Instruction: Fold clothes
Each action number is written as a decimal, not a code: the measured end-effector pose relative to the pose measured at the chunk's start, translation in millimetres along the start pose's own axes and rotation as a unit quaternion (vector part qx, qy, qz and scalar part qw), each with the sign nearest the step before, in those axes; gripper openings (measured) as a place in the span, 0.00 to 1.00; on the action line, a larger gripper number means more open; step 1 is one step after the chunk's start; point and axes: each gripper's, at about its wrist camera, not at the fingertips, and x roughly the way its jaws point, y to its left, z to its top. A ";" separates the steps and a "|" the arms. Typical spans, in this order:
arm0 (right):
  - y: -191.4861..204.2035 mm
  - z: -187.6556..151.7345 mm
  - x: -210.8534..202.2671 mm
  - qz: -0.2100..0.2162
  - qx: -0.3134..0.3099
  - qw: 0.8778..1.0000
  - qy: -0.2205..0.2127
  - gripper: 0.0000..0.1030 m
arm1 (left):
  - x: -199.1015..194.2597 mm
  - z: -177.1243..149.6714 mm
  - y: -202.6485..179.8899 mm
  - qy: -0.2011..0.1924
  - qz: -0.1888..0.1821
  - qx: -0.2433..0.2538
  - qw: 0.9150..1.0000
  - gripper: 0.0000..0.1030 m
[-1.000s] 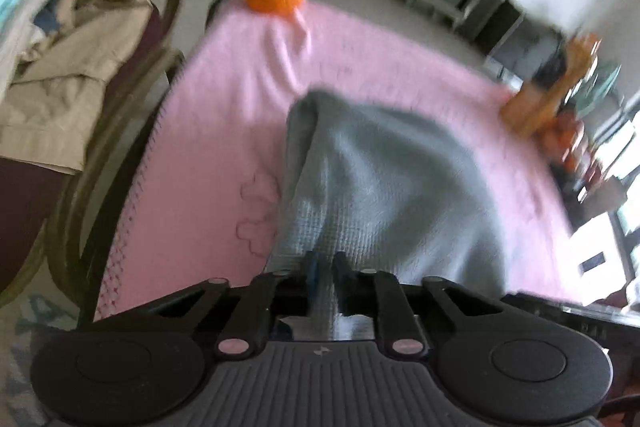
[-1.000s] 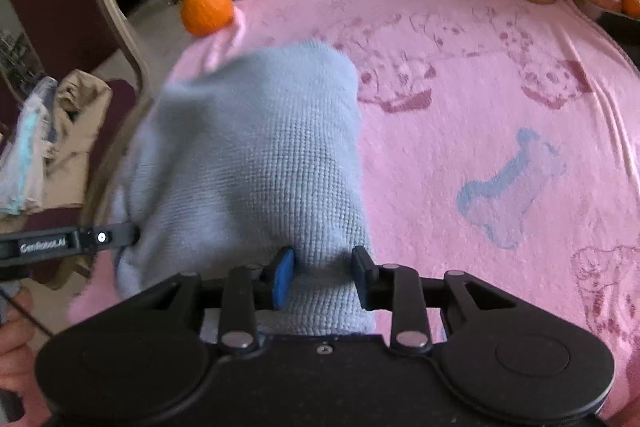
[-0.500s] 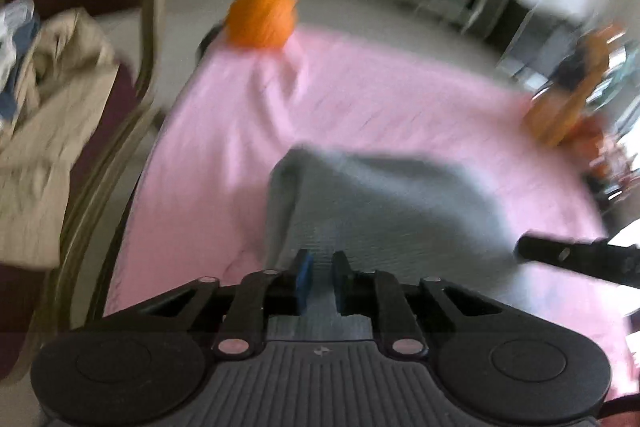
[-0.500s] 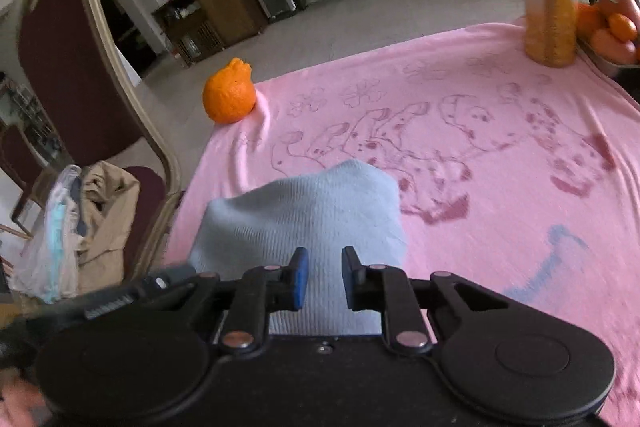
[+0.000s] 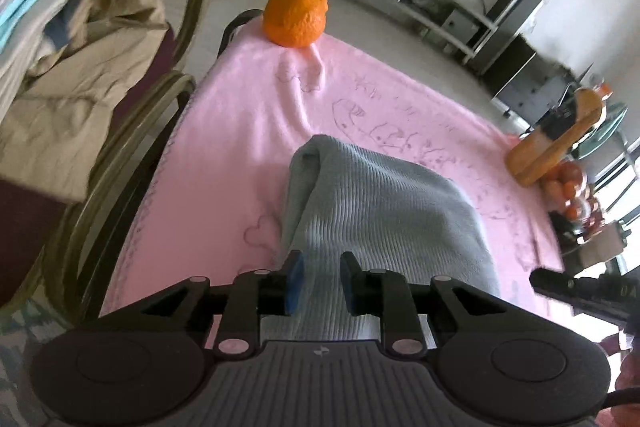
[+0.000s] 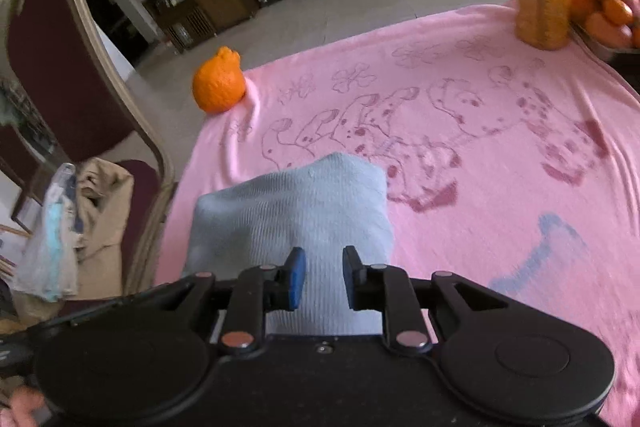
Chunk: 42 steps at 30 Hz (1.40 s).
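Mid-fold: both the left gripper (image 5: 320, 281), jaws opening, and right gripper (image 6: 323, 277), narrow, apparently release the grey-blue knit (image 5: 384, 211); orange (image 5: 295, 17) at eleven o'clock.

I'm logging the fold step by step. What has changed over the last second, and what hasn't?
The left gripper, pinched on the grey-blue knit garment before, is opening, with cloth between its jaws. The right gripper has narrowed around the same garment, whose far edge has drawn nearer. The orange fruit and pink blanket stayed put.
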 end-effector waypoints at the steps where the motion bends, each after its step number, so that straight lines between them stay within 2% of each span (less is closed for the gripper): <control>1: -2.9 -5.2 -6.8 0.004 0.003 1.000 0.001 0.22 | -1.8 -3.5 -0.2 0.003 0.000 0.004 1.000 0.21; 3: -5.8 -17.7 -14.5 0.010 0.003 1.000 0.008 0.23 | -1.2 -9.2 -4.8 0.009 0.009 0.023 1.000 0.20; 5: -5.1 -29.5 -10.7 0.009 0.000 1.000 0.022 0.23 | 5.5 -13.4 -9.0 0.019 0.032 0.046 0.998 0.20; 8: -2.8 -43.0 8.4 -0.008 -0.008 0.999 0.051 0.23 | 19.3 -19.0 -13.0 0.045 0.079 0.074 0.993 0.28; 11: -0.9 -51.1 23.7 -0.025 -0.020 0.998 0.062 0.24 | 16.5 -20.4 -16.0 0.038 0.086 0.087 0.992 0.28; 13: -1.8 -53.2 17.9 -0.015 -0.015 0.998 0.057 0.30 | 9.7 -21.0 -15.3 0.029 0.092 0.086 0.992 0.31; 17: 0.3 -51.0 -11.1 0.016 -0.019 0.999 0.034 0.39 | -3.3 -26.0 -17.0 0.013 0.125 0.092 0.988 0.35; 19: 2.5 -51.0 -25.2 0.023 -0.025 0.999 0.019 0.48 | -6.2 -28.3 -17.3 0.012 0.128 0.093 0.987 0.36; 24: 2.8 -48.4 -39.5 0.033 -0.017 0.999 0.008 0.55 | -12.4 -27.3 -16.2 0.007 0.119 0.098 0.988 0.39; 35: 9.0 -46.4 -42.1 0.026 -0.002 1.000 0.002 0.76 | -24.2 -23.0 -6.8 -0.005 0.073 0.061 0.995 0.47; 38: 8.6 -47.3 -46.7 0.024 -0.002 1.000 -0.004 0.81 | -30.2 -19.2 1.4 -0.013 0.050 0.039 0.998 0.50; 41: 3.4 -48.0 -51.2 0.024 0.007 1.000 -0.010 0.82 | -34.5 -11.9 20.5 -0.013 0.017 -0.013 1.000 0.57; 42: 0.1 -48.0 -51.9 0.026 0.012 1.000 -0.010 0.82 | -34.2 -9.8 28.5 -0.009 0.003 -0.035 0.999 0.67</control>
